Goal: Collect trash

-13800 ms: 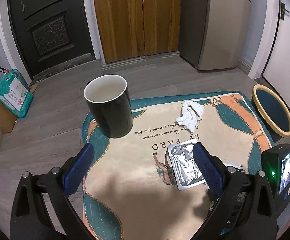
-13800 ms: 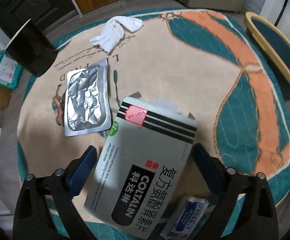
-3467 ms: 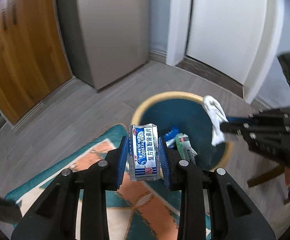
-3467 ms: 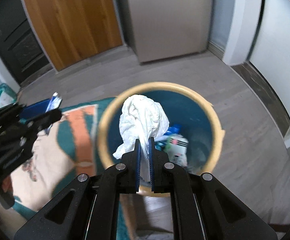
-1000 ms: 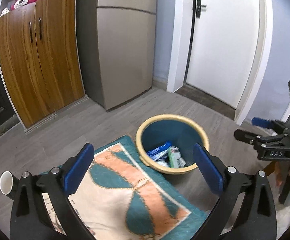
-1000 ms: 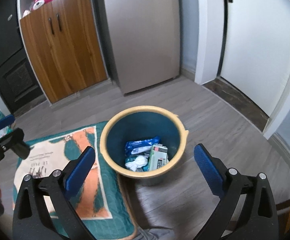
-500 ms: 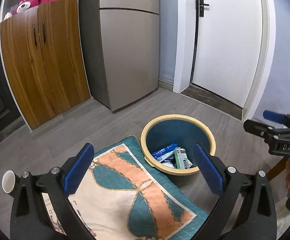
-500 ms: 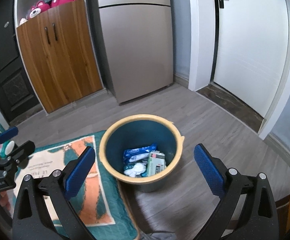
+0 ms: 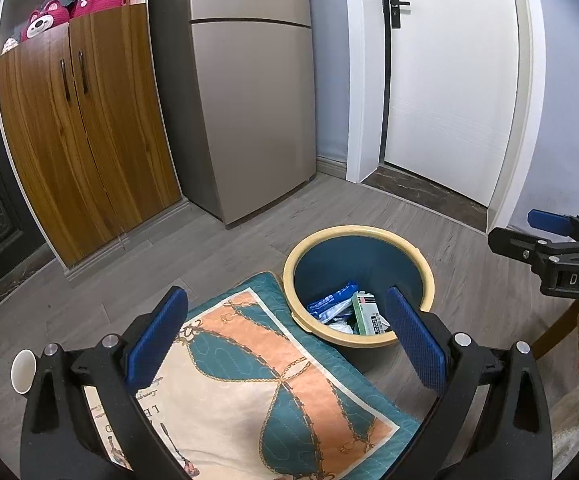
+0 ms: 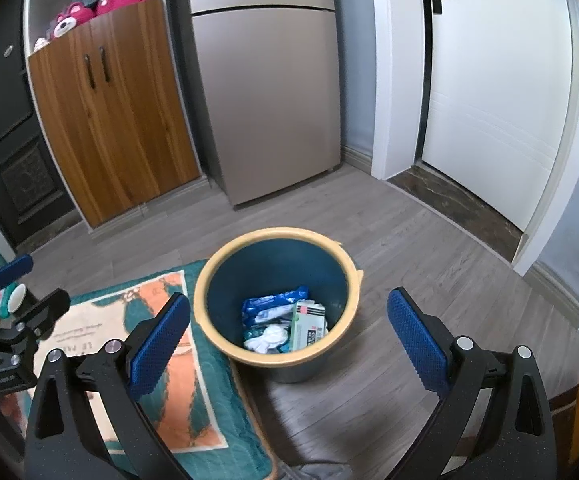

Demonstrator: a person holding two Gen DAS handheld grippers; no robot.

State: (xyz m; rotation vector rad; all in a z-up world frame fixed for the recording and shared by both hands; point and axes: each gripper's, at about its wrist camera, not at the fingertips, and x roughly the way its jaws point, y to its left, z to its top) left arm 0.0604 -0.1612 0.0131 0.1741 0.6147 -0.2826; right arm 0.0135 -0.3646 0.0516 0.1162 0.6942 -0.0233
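Even, soft indoor light; sharp centres, strong fisheye bending and dark corners; faint sheen on the fridge (image 10: 265,92) at twelve o'clock.

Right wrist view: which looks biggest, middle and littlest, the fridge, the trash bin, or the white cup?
Largest to smallest, as they look here:
1. fridge
2. trash bin
3. white cup, tiny at the left edge and partly hidden by the other gripper, so its full size is unsure.

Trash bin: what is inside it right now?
Inside the trash bin: a blue wrapper, a white crumpled tissue and a green-and-white medicine box. Anything beneath these, and the bin's floor, is covered.
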